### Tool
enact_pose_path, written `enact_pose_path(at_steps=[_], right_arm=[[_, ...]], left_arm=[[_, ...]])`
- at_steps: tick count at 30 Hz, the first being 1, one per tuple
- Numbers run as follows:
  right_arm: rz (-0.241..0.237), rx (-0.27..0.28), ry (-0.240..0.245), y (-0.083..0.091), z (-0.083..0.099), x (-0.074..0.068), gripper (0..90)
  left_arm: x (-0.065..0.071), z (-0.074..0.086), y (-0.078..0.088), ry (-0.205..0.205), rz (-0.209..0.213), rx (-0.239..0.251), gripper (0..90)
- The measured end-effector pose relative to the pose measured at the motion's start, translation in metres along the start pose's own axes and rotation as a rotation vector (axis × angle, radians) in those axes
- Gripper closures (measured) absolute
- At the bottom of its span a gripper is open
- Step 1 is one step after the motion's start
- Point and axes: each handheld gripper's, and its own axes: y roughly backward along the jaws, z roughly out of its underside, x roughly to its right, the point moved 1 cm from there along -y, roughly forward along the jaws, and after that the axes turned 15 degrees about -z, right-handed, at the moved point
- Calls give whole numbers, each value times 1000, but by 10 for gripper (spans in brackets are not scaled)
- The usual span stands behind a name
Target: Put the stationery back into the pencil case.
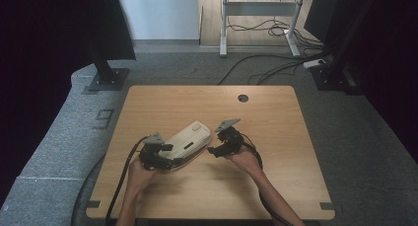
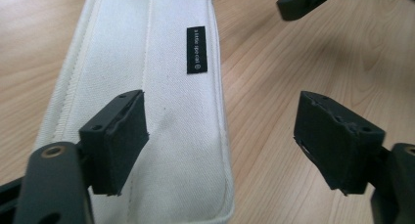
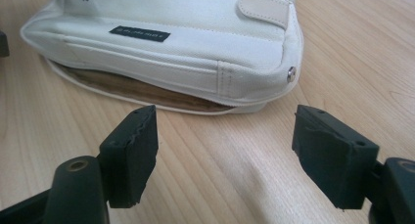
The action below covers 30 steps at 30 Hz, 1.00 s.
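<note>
A white canvas pouch (image 1: 190, 139) with a small black label lies slanted on the wooden table (image 1: 276, 117). My left gripper (image 1: 156, 156) sits at the pouch's near-left end; in the left gripper view the pouch (image 2: 147, 87) runs under the left jaw, and that gripper (image 2: 220, 141) stands open, pads off the fabric. My right gripper (image 1: 223, 146) hovers just right of the pouch. In the right gripper view the pouch (image 3: 186, 43) lies beyond the jaws, its tan flap and metal snap visible, and the gripper (image 3: 225, 150) is open over bare wood.
A round cable hole (image 1: 243, 98) sits near the table's far edge. Black stands (image 1: 106, 73) and floor cables (image 1: 276, 68) lie beyond the table. Bare wood stretches right of my right gripper and along the front edge.
</note>
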Motion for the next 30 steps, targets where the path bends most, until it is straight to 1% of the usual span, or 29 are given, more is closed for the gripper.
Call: enact_pose_path(at_steps=[1,5,8,11,13,16,17,19,22,25,28,30], right_arm=[[1,2,7,2,1,-1,229],[7,1,16,10,6,-4,204],[9,10,14,17,11,-5,185],[21,18,5,25,19,-6,163],[33,24,1,30,25,-6,153],[52,24,-6,37,35,-5,141],[60,25,-12,39,39,-5,133],[71,25,-15,44,47,-5,130],[84,33,-30,50,60,-4,114],[110,36,-48,56,75,-2,58],[137,36,-60,60,89,-1,0],[155,32,-74,63,99,-1,0]], left_arm=[[0,0,2,-3,-1,1,185],[-1,0,9,4,16,14,158],[-3,3,13,3,5,13,145],[-6,9,17,5,-7,14,138],[-8,13,19,4,-27,10,111],[-9,21,21,-10,-78,-12,52],[-9,24,22,-13,-89,-18,28],[-11,30,24,-9,-110,-20,0],[-15,41,26,6,-114,-15,0],[-18,50,29,11,-128,-19,0],[-21,61,28,15,-148,-34,0],[-22,68,26,16,-155,-50,0]])
